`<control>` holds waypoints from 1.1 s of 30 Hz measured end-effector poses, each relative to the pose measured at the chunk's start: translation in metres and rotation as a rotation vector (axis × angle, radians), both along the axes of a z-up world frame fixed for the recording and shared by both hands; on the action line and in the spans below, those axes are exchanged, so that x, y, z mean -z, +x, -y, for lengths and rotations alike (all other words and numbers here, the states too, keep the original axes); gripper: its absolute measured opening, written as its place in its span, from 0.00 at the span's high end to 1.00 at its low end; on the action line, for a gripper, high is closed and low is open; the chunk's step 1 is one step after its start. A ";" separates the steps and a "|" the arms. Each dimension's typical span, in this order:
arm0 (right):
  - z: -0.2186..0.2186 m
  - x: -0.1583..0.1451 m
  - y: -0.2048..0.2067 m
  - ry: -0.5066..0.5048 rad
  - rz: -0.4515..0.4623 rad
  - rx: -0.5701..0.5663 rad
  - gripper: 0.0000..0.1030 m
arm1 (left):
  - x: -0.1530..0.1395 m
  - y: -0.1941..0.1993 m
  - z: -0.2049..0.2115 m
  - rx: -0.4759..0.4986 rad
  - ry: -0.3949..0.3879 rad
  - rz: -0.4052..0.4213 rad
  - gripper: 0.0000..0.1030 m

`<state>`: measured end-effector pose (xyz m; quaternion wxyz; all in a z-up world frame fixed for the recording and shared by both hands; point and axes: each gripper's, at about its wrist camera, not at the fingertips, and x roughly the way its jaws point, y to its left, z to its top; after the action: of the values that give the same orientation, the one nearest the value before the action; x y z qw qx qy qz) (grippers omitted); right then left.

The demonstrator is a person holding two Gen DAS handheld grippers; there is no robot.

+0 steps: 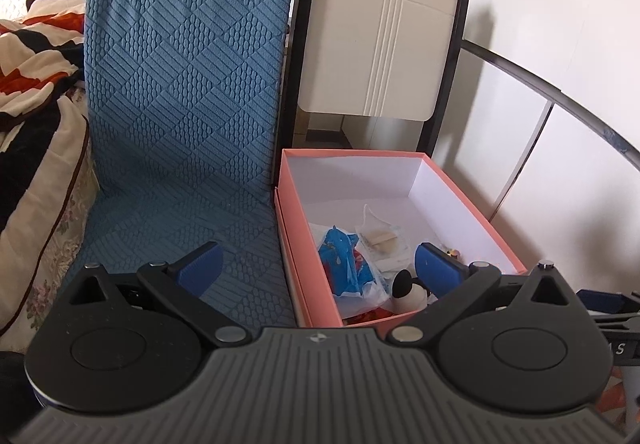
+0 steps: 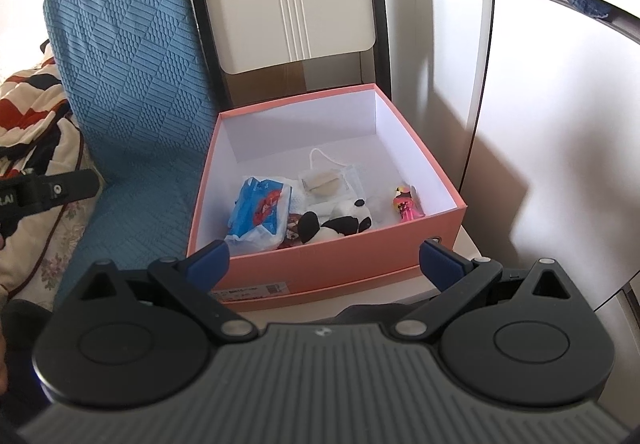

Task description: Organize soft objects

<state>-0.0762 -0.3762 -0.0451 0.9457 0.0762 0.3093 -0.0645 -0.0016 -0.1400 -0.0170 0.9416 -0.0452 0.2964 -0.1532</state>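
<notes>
In the pink box [image 2: 320,264] beside the blue cushion [image 2: 132,92], the panda toy [image 2: 340,222], blue packet [image 2: 260,210] and small doll [image 2: 406,204] lie bunched together. My left hand-held gripper [image 1: 318,264] and right hand-held gripper [image 2: 324,264] both hang released and empty. Reaching in, I could snag the packet with the panda, or knock the light box along its ledge.

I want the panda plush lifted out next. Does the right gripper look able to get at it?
Probably yes. The right gripper is open and empty in front of the pink box, which has no lid, and the panda plush lies uncovered near the front wall. It must go over that wall.
</notes>
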 end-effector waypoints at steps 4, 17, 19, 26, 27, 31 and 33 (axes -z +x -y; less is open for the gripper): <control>0.000 0.000 0.000 -0.005 0.001 -0.001 0.00 | 0.000 0.000 0.000 0.008 0.000 0.002 0.00; -0.001 -0.002 -0.001 -0.013 0.013 -0.010 0.00 | 0.004 0.000 0.002 0.026 0.022 0.001 0.00; 0.000 -0.002 -0.001 -0.014 0.014 -0.009 0.00 | 0.005 0.000 0.003 0.030 0.022 0.001 0.00; 0.000 -0.003 -0.001 -0.010 0.015 -0.005 0.00 | 0.005 0.000 0.001 0.035 0.017 -0.001 0.00; 0.000 -0.003 -0.001 -0.010 0.015 -0.005 0.00 | 0.005 0.000 0.002 0.038 0.019 -0.001 0.00; 0.000 -0.003 -0.002 -0.010 0.016 -0.005 0.00 | 0.004 0.002 0.002 0.017 0.029 -0.019 0.00; 0.000 -0.003 -0.002 -0.011 0.015 -0.004 0.00 | 0.005 0.003 0.002 0.020 0.034 -0.024 0.00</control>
<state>-0.0779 -0.3762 -0.0422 0.9484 0.0711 0.3022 -0.0638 0.0010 -0.1422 -0.0218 0.9370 -0.0279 0.3109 -0.1569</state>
